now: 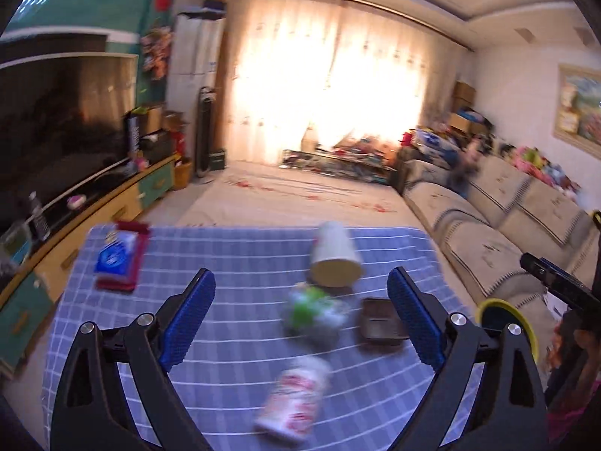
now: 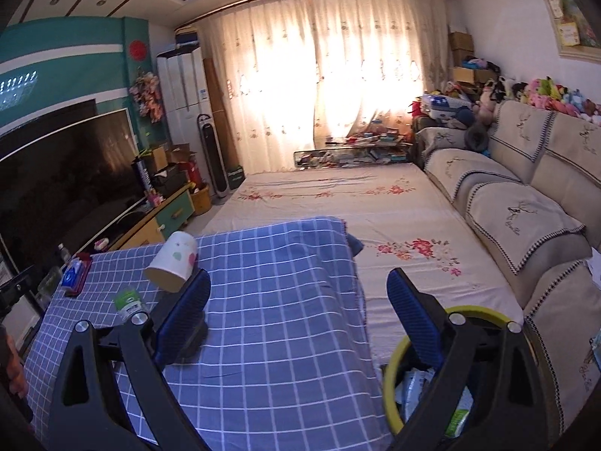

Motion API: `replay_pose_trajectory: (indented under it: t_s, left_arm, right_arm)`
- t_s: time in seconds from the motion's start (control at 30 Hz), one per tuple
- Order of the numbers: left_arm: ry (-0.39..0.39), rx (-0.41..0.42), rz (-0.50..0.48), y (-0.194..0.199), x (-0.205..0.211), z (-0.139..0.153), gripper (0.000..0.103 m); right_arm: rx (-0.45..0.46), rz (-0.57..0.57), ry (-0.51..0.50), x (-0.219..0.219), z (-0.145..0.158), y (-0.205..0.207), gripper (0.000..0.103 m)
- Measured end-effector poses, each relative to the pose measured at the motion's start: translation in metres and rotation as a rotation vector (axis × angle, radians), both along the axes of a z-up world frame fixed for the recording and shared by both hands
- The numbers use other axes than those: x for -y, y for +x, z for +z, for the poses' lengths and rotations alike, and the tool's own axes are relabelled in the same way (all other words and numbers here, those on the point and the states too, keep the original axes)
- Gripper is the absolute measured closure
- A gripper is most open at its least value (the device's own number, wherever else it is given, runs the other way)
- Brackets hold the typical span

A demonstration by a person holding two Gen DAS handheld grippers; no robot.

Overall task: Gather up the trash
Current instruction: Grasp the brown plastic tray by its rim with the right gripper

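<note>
On the blue checked tablecloth (image 1: 240, 263) lie a tipped paper cup (image 1: 334, 255), a crumpled green-and-white bottle (image 1: 315, 310), a white and pink tube-shaped wrapper (image 1: 295, 400) and a small dark tray (image 1: 381, 323). My left gripper (image 1: 300, 319) is open and empty above them; this view is blurred. My right gripper (image 2: 298, 315) is open and empty over the cloth's right edge (image 2: 353, 282). A yellow-rimmed bin (image 2: 394, 368) with trash inside sits under its right finger. The cup (image 2: 174, 261) and bottle (image 2: 127, 302) also show in the right wrist view.
A red and blue tissue pack (image 1: 120, 257) lies at the cloth's far left. A TV (image 2: 64, 176) on a cabinet stands left, a sofa (image 2: 526, 225) right, a floral sheet (image 2: 338, 203) beyond. The bin's rim shows in the left wrist view (image 1: 505, 308).
</note>
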State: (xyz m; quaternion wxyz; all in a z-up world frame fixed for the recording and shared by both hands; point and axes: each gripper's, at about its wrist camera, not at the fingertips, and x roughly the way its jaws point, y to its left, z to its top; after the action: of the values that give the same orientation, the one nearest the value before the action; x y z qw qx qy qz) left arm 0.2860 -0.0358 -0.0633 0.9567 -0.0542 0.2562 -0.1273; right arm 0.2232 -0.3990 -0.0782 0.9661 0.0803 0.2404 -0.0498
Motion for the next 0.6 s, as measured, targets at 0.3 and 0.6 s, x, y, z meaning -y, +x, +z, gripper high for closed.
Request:
replay_pose_trajectory:
  t_s: [0.3, 0.6]
  left_arm:
    - [-0.054, -0.107, 0.168, 0.021, -0.065, -0.052, 0.011]
    - [-0.065, -0.144, 0.136, 0.023, -0.056, -0.064, 0.011]
  right_arm:
    - [-0.230, 0.175, -0.023, -0.081, -0.051, 0.075, 0.013]
    - [-0.407, 0.149, -0.048, -0.084, -0.096, 0.106, 0.048]
